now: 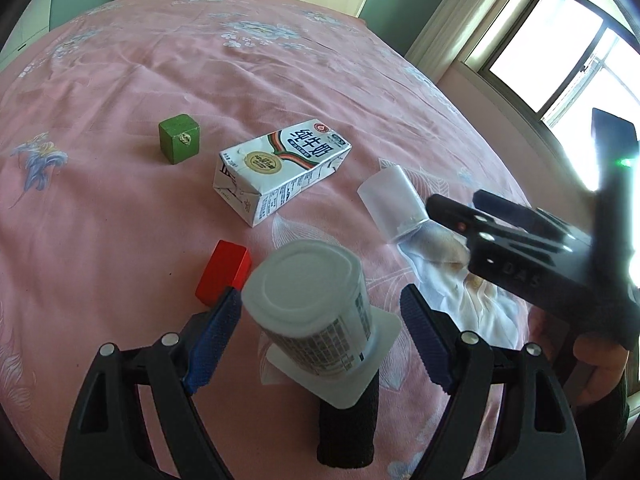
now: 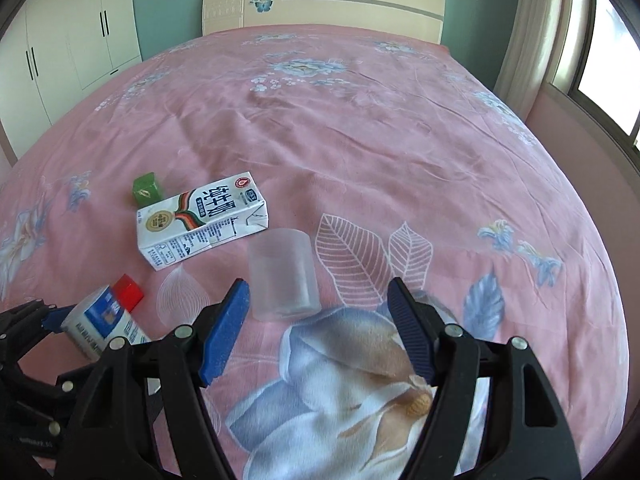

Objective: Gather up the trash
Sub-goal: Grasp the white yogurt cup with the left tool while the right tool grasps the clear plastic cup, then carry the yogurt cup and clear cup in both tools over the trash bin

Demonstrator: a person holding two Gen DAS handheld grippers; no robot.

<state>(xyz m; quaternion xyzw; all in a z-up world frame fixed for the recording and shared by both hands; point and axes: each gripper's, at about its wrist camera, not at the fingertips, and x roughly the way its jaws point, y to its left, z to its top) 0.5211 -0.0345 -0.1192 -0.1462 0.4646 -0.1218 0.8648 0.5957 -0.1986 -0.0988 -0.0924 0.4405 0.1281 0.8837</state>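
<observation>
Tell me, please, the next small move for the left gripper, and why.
Probably close the left gripper on the upturned yogurt cup. The cup already stands between the open jaws: the left pad is near its wall, the right pad stands apart. The right gripper is open, facing the clear plastic cup.

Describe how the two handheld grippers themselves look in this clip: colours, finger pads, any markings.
Both are black plastic frames with silver rivets at the pivots. The left gripper and right gripper carry blue ribbed pads on the fingers. Seen from the left wrist view, the right gripper's body bears raised lettering, a small red dot and a green light. No cables or sleeves show.
</observation>
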